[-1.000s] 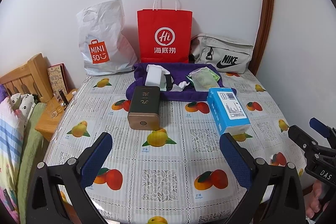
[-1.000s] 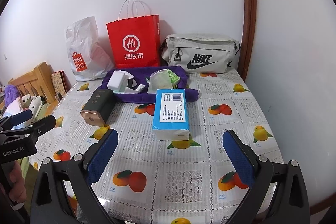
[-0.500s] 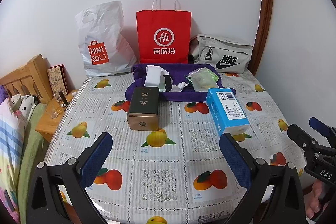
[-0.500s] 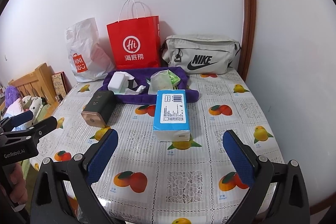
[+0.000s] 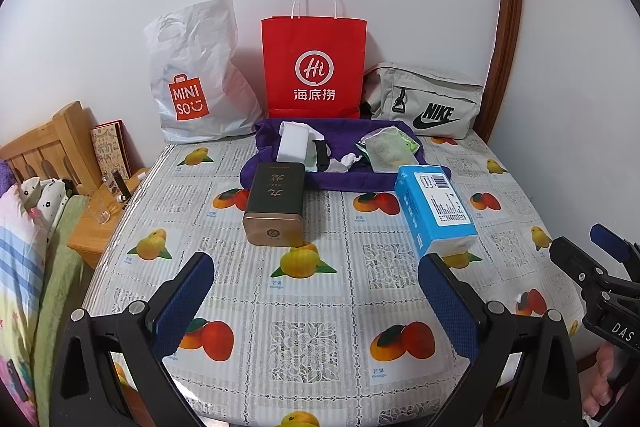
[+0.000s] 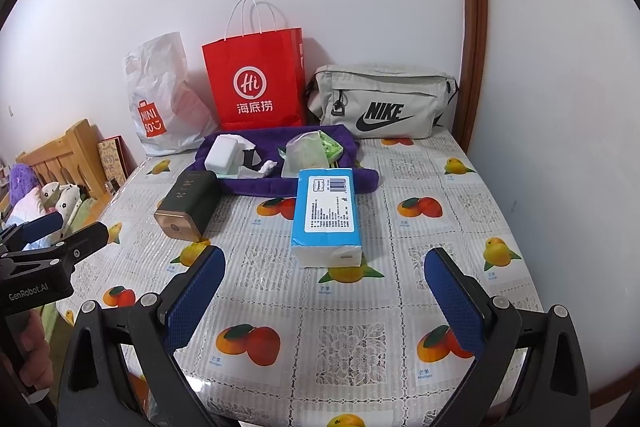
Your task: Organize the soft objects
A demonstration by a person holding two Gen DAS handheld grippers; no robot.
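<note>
Blue padded fingers frame both views: the left hand-held gripper and the right hand-held gripper each hover over the near edge of the worktop with jaws spread wide apart and nothing between them.

The soft things sit farther in. A blue tissue pack lies just ahead of the right hand-held gripper, its far end touching the purple cloth. On that cloth rest a white pouch, a crumpled tissue and a translucent bag of green items. A dark tin lies to the left of the tissue pack, its far end at the cloth's near edge.

Several risks stand out. The tissue pack will probably squash under a hard pinch, and its plastic wrap looks slick, so a shallow grip could slide off. Pulling the cloth would likely drag along everything on it and could nudge the tin. The glossy fruit-print cover may let things skate when pushed. The red paper bag at the far side stands upright and could tip if bumped.
</note>
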